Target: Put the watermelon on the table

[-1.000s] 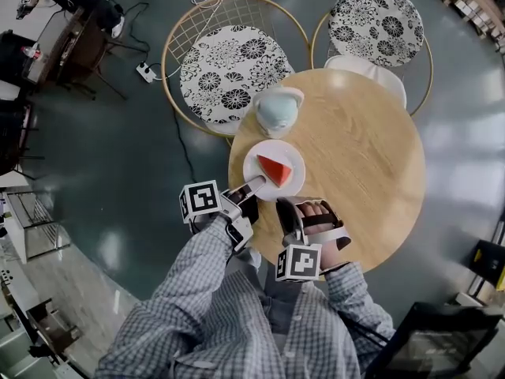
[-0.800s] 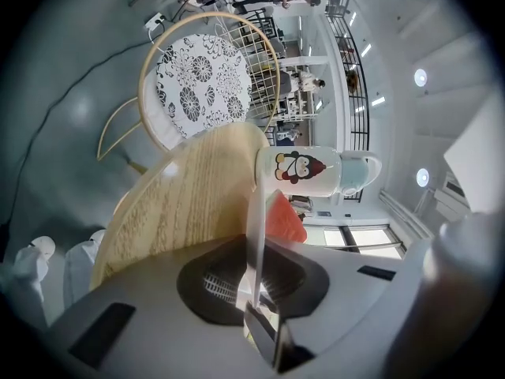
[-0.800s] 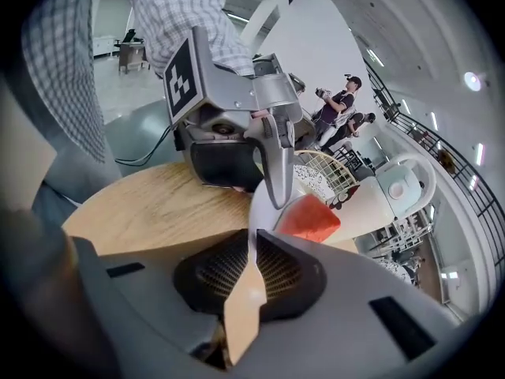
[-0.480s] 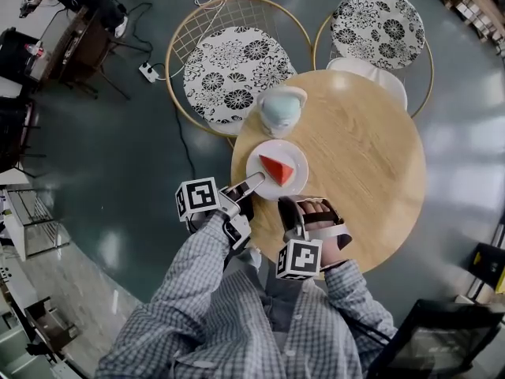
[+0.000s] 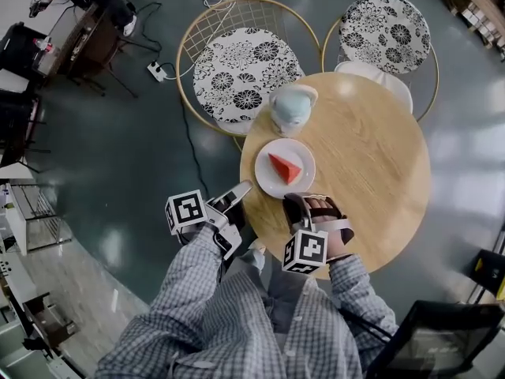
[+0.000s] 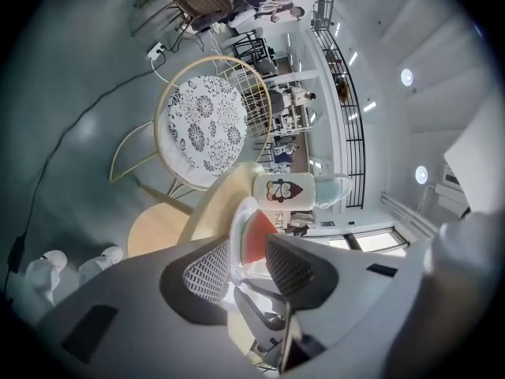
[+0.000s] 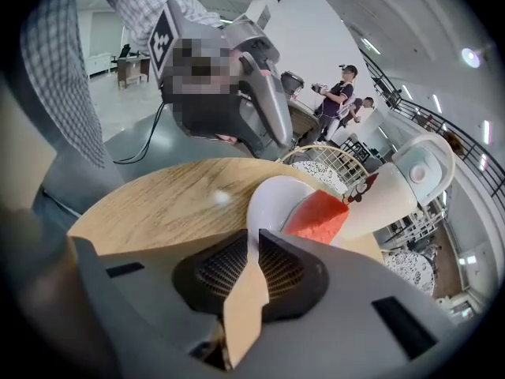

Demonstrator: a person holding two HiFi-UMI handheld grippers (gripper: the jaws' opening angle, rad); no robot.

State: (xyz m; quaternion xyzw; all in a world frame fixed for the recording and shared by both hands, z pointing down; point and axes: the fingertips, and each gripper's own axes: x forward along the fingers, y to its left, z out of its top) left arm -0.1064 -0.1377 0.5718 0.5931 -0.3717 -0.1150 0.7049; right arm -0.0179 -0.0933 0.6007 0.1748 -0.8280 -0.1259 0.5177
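Note:
A red watermelon wedge (image 5: 286, 166) lies on a white plate (image 5: 272, 183) on the round wooden table (image 5: 363, 156). My left gripper (image 5: 239, 190) hangs at the table's near-left edge, just clear of the plate, open with nothing between its pads. In the left gripper view the watermelon (image 6: 254, 239) shows beyond the gap of the left gripper (image 6: 248, 245). My right gripper (image 5: 301, 202) rests over the table just in front of the plate, shut on nothing. The right gripper view shows the right gripper (image 7: 254, 235) with plate (image 7: 272, 200) and watermelon (image 7: 319, 215) ahead.
A pale blue mug (image 5: 289, 109) with a cartoon print stands behind the plate. Two wire chairs with patterned cushions (image 5: 241, 68) (image 5: 384, 22) stand at the far side. A power strip and cables (image 5: 160, 71) lie on the floor to the left. People stand in the background.
My left gripper has let go of the plate's rim and drawn back towards the table's near-left edge. The plate with the watermelon stays on the table. The right gripper has kept still.

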